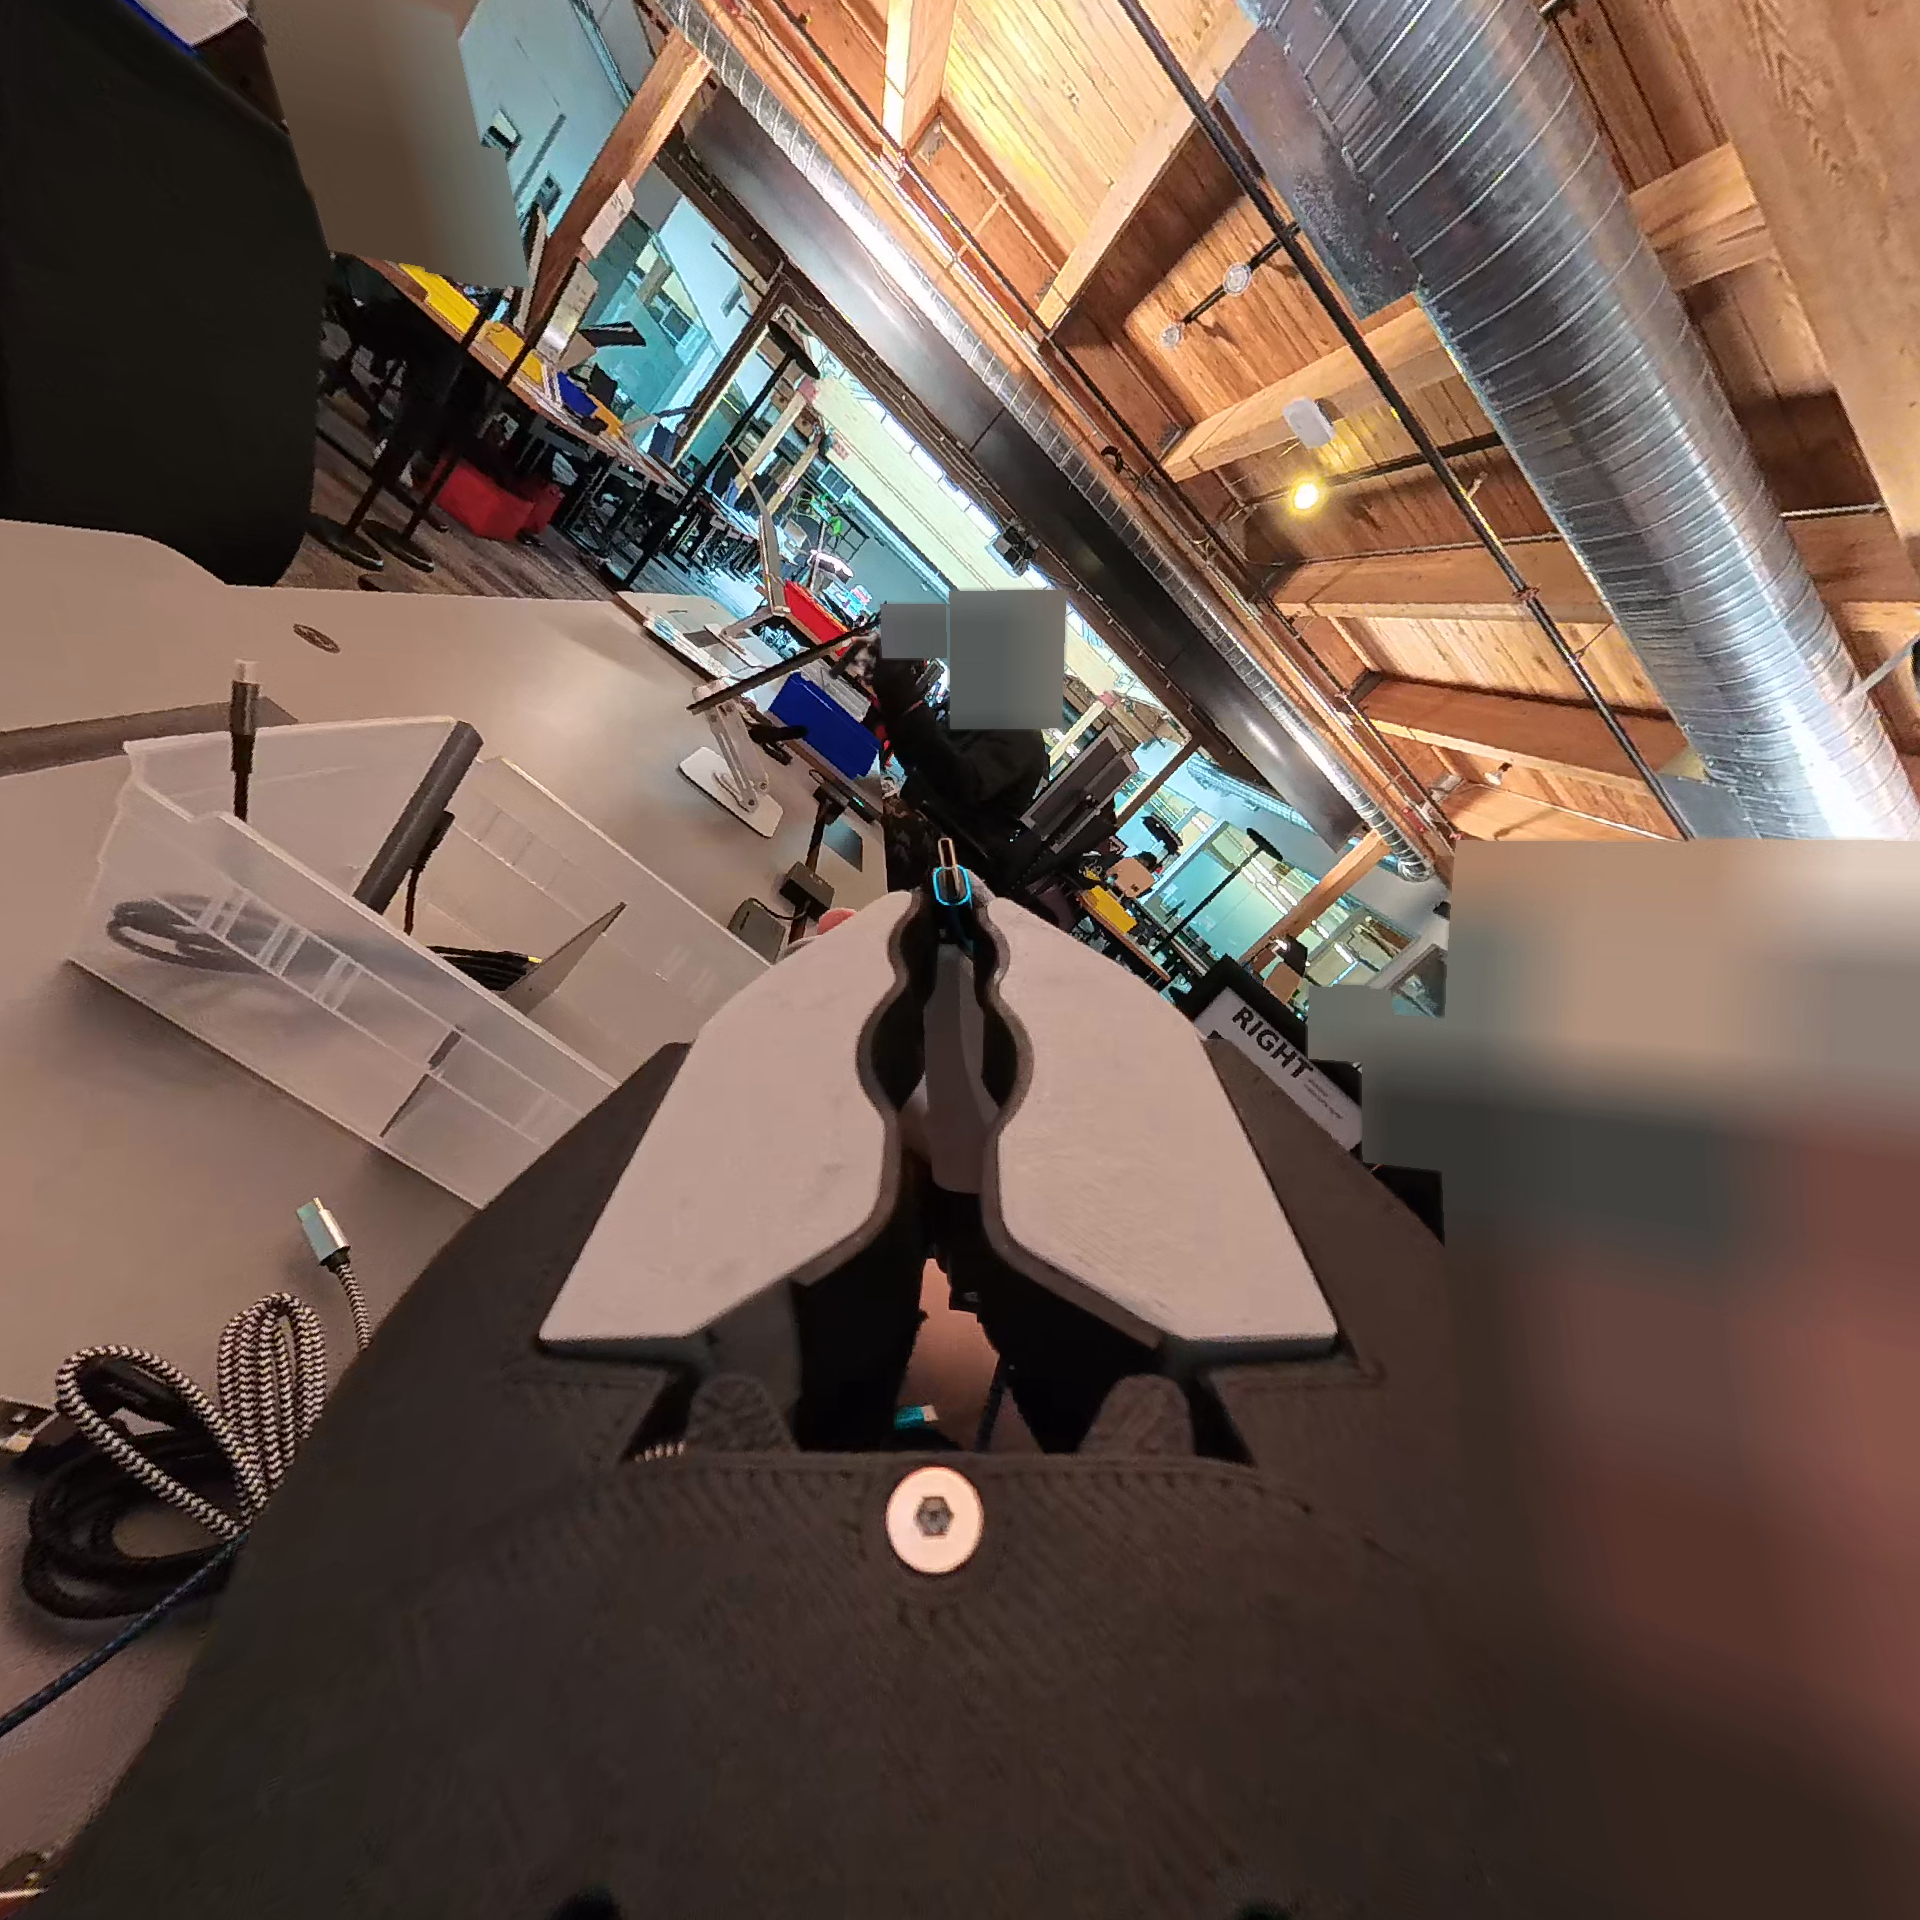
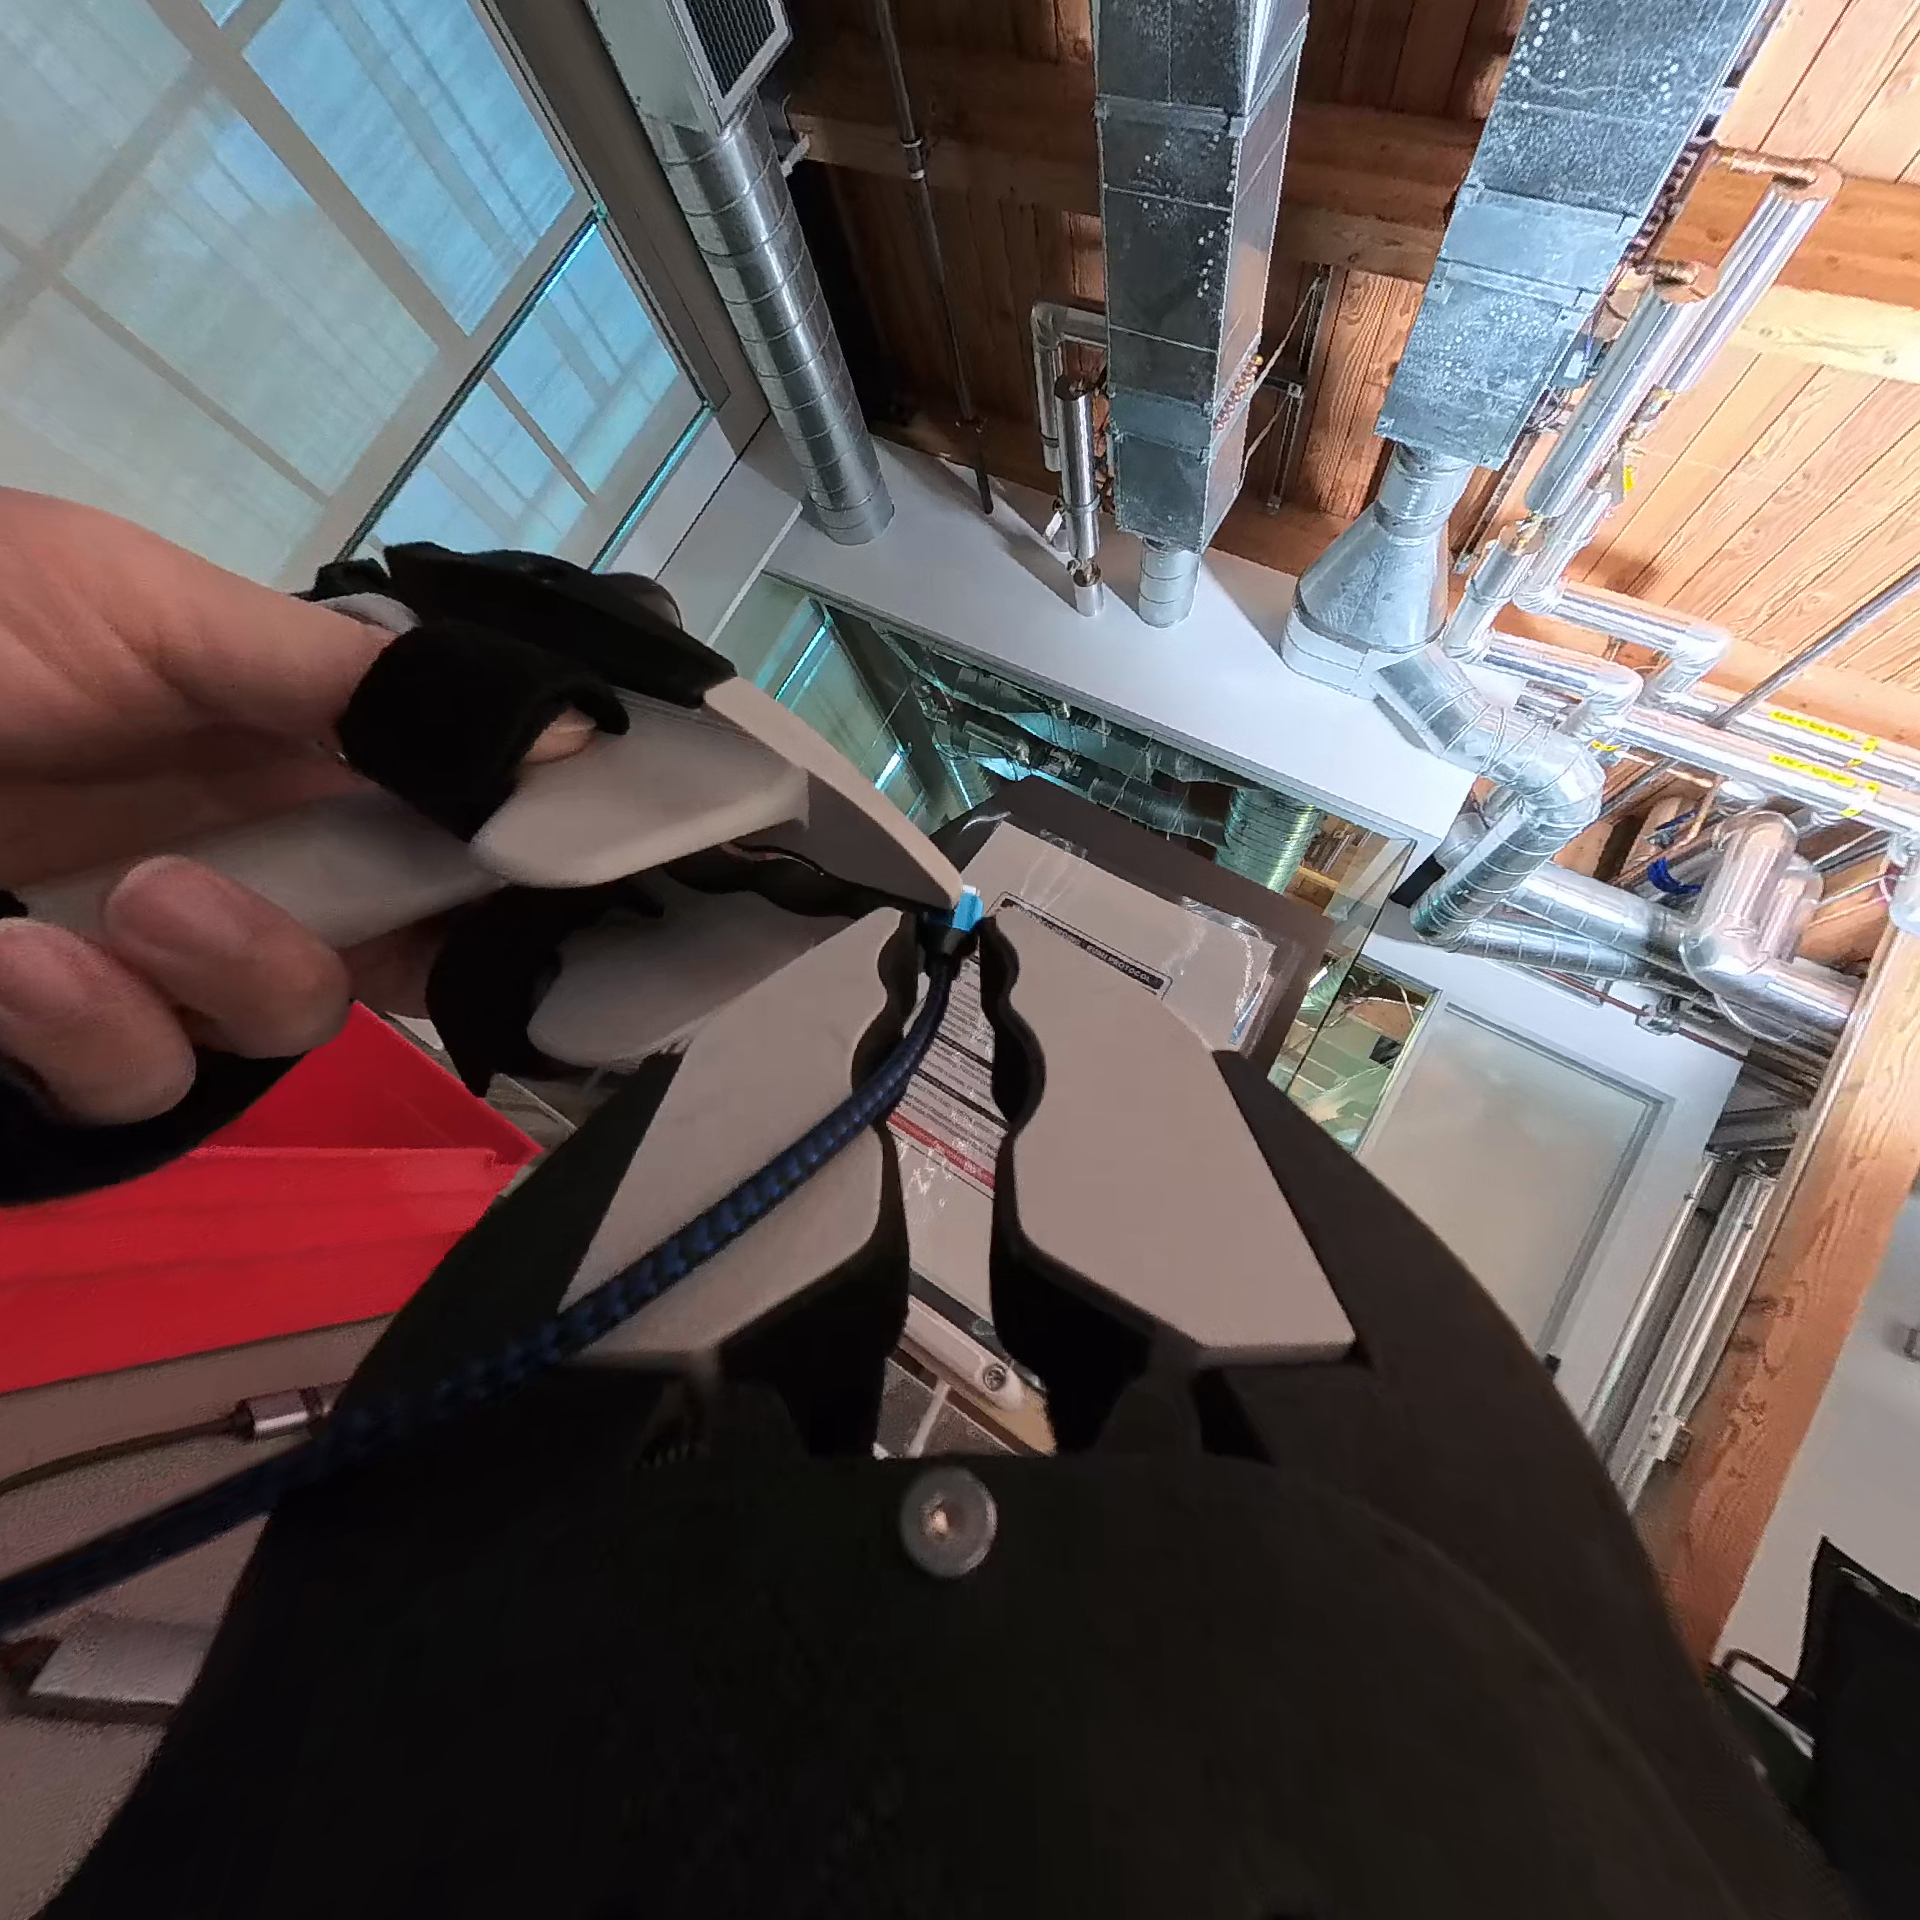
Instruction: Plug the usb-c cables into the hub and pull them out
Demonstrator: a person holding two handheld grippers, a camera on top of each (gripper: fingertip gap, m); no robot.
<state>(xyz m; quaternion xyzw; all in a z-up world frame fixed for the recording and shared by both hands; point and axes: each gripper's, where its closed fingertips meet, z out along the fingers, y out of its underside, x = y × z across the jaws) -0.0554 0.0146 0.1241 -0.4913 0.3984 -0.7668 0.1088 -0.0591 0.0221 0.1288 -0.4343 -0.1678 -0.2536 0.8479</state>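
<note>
My left gripper is shut on the light-blue usb-c plug, whose metal tip sticks out past the fingertips. It is raised and points toward the ceiling. My right gripper is shut on the same plug at its black collar. The dark blue braided cable runs down to the lower left. The left gripper, held by a hand, meets the plug from the left. A grey bar, possibly the hub, leans in a clear organiser.
A black-and-white braided cable with a silver plug lies coiled on the white table. Another cable's plug stands up from the organiser. A red bin sits at the left. A grey plug lies below it. Only a small space, under 4 cm, lies between the two pairs of fingers.
</note>
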